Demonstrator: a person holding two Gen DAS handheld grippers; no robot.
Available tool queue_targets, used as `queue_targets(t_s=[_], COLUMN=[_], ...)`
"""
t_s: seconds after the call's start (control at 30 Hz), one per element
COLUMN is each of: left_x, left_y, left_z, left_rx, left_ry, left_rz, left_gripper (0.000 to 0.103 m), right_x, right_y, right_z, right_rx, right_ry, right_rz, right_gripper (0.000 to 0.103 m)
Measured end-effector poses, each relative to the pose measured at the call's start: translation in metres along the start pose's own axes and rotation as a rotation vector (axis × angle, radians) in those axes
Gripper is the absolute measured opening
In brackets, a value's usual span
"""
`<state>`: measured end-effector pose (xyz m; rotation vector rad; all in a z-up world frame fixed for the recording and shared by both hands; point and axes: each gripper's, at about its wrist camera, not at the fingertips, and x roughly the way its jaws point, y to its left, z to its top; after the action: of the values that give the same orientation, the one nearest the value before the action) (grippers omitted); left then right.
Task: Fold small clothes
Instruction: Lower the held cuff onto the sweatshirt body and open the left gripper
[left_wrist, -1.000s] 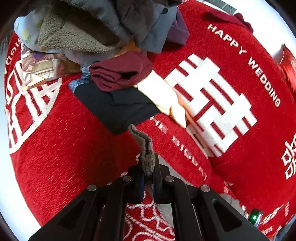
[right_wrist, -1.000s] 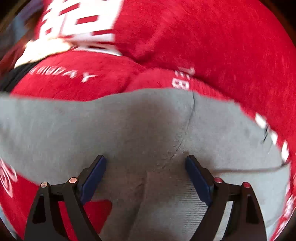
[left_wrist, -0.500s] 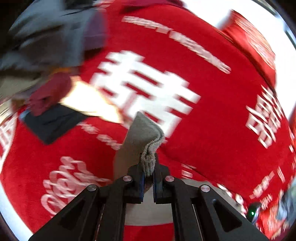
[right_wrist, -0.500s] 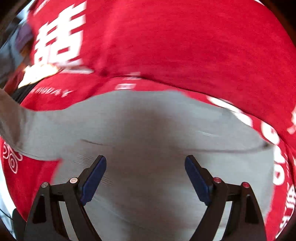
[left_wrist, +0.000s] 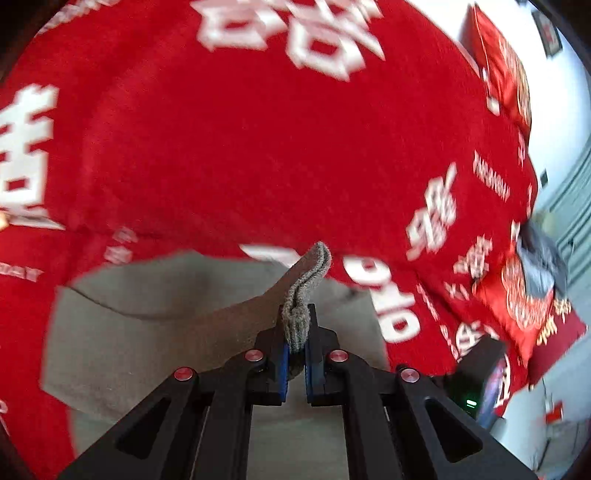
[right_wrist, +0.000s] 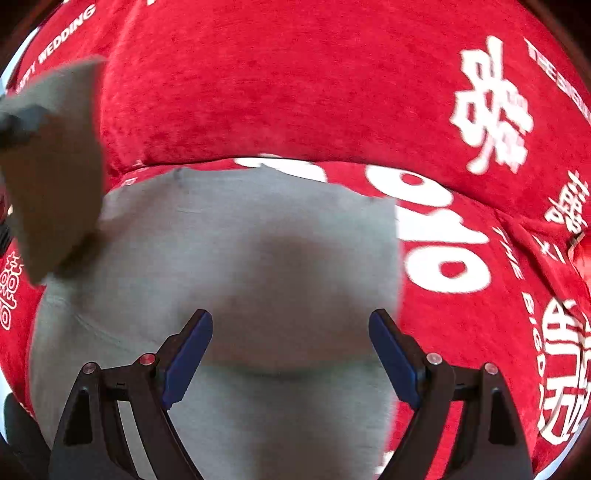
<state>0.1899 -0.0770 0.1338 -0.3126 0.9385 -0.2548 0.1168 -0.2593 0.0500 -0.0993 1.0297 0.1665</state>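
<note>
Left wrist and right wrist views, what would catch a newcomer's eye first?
The bright red blanket with big white lettering fills both views. On it lies a grey garment, one ribbed edge pinched in the shut left tongs at bottom centre. The right tongs gape wide above the grey cloth.

Grey garment: its near part runs under the left gripper and off the bottom edge; edges smeared by blur.
Pinched hem: the part between the blue pads is hidden by them.
Red blanket: white characters streaked, mostly unreadable; cut off all round by the lens rim.
Dark bundle: far right, too blurred to tell what it is.
Black device: half hidden behind the left gripper's arm, green light showing.
Raised grey flap: in the right wrist view, cut by the left edge, blurred; what grips it cannot be made out.
Right gripper: finger bases run off the bottom edge.
</note>
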Motion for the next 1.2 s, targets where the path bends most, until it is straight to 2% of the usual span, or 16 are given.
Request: queue_targets(t_s=[0.13,0.23,0.37,0.53,0.63,0.7,0.8,0.83,0.9,0.93,1.0,1.03,1.13,1.2], left_x=[0.065,0.092,0.1,0.089,0.096,0.113,0.144,0.15,0.151,0.146,0.135,0.13,0.099,0.077], left_y=[-0.025,-0.021,-0.032,-0.063,-0.078,-0.079,-0.061,-0.053,-0.038,-0.032,-0.026,-0.024,-0.016,-0.008], left_z=[-0.016,-0.03,-0.035,-0.015,-0.008,-0.01,-0.025,-0.031,-0.041,-0.044,-0.044,-0.044,-0.044,-0.045], left_rx=[0.001,-0.041,-0.036,0.0,0.027,0.03,-0.039,-0.066,-0.128,-0.154,-0.186,-0.202,-0.197,-0.18], left_ry=[0.099,0.144,0.148,0.09,0.087,0.144,0.294,0.326,0.347,0.325,0.305,0.302,0.277,0.263], left_rz=[0.019,0.029,0.037,-0.004,-0.006,0.026,0.055,0.051,0.031,-0.011,-0.025,-0.026,-0.149,-0.183], left_gripper=[0.007,0.007,0.007,0.007,0.007,0.007,0.007,0.01,0.052,0.058,0.09,0.093,0.093,0.093], right_x=[0.003,0.006,0.005,0.001,0.003,0.006,0.006,0.004,-0.001,-0.003,-0.007,-0.01,-0.015,-0.02], right_y=[-0.029,-0.044,-0.06,-0.079,-0.084,-0.086,-0.088,-0.089,-0.093,-0.095,-0.1,-0.102,-0.107,-0.107], right_z=[-0.015,-0.022,-0.027,-0.031,-0.035,-0.037,-0.04,-0.041,-0.041,-0.041,-0.04,-0.039,-0.035,-0.033], right_rx=[0.046,0.071,0.107,0.174,0.186,0.196,0.202,0.202,0.2,0.203,0.215,0.223,0.239,0.238], right_ry=[0.013,0.021,0.014,-0.009,-0.009,-0.002,0.008,0.006,-0.002,-0.006,-0.011,-0.015,-0.026,-0.038], right_rz=[0.016,0.027,0.036,0.059,0.06,0.066,0.075,0.076,0.07,0.068,0.072,0.075,0.083,0.089], right_gripper=[0.089,0.089,0.089,0.089,0.089,0.089,0.089,0.089,0.089,0.089,0.089,0.089,0.089,0.089])
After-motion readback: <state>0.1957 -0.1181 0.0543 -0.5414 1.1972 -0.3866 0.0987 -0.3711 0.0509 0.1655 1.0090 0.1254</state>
